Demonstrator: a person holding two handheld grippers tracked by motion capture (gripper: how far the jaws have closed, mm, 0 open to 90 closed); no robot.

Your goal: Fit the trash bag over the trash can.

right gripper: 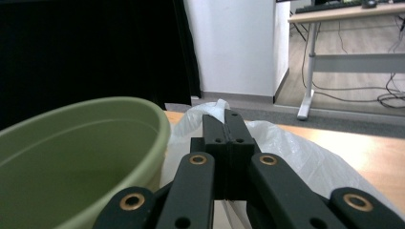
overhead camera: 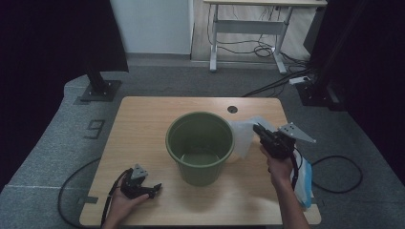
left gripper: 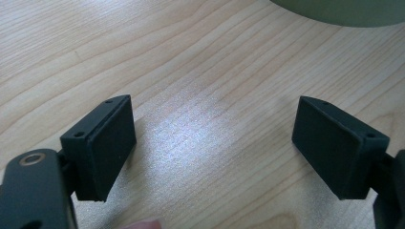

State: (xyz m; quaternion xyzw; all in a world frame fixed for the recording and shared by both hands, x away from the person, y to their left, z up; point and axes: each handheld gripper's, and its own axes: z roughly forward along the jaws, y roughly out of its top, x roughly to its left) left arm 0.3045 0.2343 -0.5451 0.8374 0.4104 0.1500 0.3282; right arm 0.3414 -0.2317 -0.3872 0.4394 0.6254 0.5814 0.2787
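Note:
A green bucket (overhead camera: 199, 143) stands upright in the middle of the wooden table (overhead camera: 143, 119). Just right of its rim my right gripper (overhead camera: 258, 129) is lifted above the table and shut on a thin white plastic bag (overhead camera: 244, 136), which hangs from the jaws beside the bucket. In the right gripper view the jaws are pressed together on the bag (right gripper: 286, 143), with the bucket's rim (right gripper: 119, 107) at the left. My left gripper (overhead camera: 155, 188) rests on the table near the front left, open, with bare wood between its pads (left gripper: 107, 148).
A blue and white pack (overhead camera: 303, 183) lies at the table's right front edge under my right forearm. A round cable hole (overhead camera: 232, 109) sits near the far edge. Cables run on the floor, and a desk (overhead camera: 248, 24) stands beyond.

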